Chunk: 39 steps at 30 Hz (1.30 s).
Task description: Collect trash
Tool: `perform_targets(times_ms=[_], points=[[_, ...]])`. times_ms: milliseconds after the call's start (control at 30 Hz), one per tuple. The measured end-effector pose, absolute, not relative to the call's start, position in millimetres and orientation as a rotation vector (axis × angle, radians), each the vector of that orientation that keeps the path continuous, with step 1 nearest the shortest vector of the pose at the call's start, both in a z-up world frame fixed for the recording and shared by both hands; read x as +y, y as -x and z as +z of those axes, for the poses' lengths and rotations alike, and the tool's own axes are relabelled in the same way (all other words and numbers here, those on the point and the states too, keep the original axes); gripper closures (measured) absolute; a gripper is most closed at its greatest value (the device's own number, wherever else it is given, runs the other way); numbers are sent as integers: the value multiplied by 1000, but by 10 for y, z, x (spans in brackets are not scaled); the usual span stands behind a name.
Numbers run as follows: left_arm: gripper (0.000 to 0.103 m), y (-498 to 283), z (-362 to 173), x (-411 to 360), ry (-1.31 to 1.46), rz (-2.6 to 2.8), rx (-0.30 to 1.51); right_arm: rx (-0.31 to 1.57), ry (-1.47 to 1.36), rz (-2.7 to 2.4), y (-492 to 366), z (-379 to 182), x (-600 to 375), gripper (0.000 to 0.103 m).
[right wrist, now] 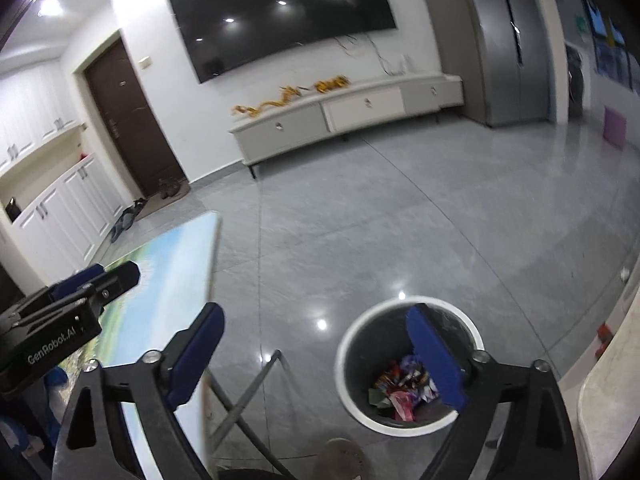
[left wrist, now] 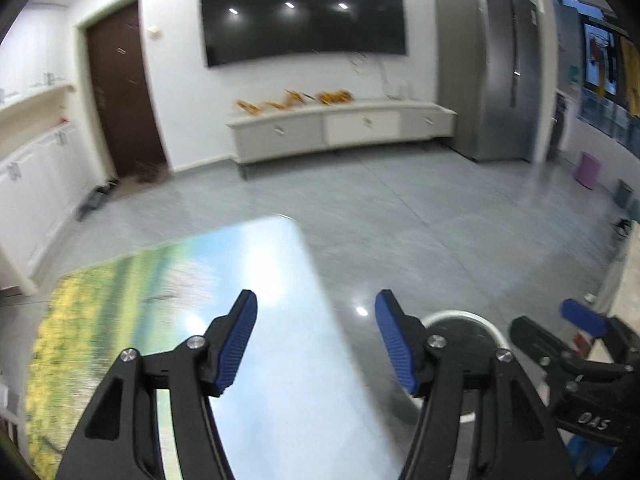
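A round trash bin (right wrist: pixel 348 360) with a white rim and dark liner stands on the floor and holds several colourful wrappers (right wrist: pixel 400 388). My right gripper (right wrist: pixel 316 356) is open and empty, above and just left of the bin; its right pad overlaps the bin's opening. My left gripper (left wrist: pixel 316 340) is open and empty, over the right edge of a table with a landscape-print top (left wrist: pixel 160 288). The bin's rim (left wrist: pixel 464 314) shows behind its right finger. The right gripper (left wrist: pixel 576 344) appears at the right of the left wrist view.
The printed table (right wrist: pixel 160 280) has crossed metal legs (right wrist: pixel 248 392). Grey tiled floor (right wrist: pixel 400 220) stretches to a TV cabinet (right wrist: pixel 352 112), a wall TV, a brown door and a steel fridge. A pale counter edge (right wrist: pixel 612 392) is at right.
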<state>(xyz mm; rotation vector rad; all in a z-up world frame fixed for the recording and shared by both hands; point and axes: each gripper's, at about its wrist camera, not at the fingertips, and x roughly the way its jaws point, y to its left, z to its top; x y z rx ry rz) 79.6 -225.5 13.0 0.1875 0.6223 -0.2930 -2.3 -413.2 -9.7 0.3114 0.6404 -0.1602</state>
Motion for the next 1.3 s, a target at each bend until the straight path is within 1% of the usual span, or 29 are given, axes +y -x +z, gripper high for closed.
perform_targets(times_ms=[133, 167, 200, 267, 367, 433, 500, 600, 800, 1300], points=[[40, -666, 297, -1839, -179, -200, 540, 593, -250, -163, 29, 64, -3809, 0], [38, -630, 324, -1747, -176, -182, 524, 582, -235, -168, 30, 96, -3737, 0], [32, -598, 355, -1644, -172, -164, 509, 573, -221, -172, 30, 113, -3667, 0], [25, -537, 408, -1491, -161, -138, 481, 555, -191, -179, 24, 157, -3504, 0], [22, -458, 464, -1318, -143, -115, 448, 526, -171, -189, 21, 193, -3330, 0], [16, -415, 479, -1234, -129, -116, 441, 513, -170, -198, 10, 200, -3243, 0], [7, -379, 488, -1143, -116, -111, 428, 505, -171, -205, -15, 202, -3180, 0], [1, -303, 491, -1035, -99, -102, 409, 496, -163, -216, -14, 192, -3114, 0], [0, -196, 502, -897, -77, -77, 370, 487, -123, -239, 7, 174, -2947, 0], [0, -192, 450, -817, -48, -24, 370, 456, -88, -282, 61, 153, -2835, 0]])
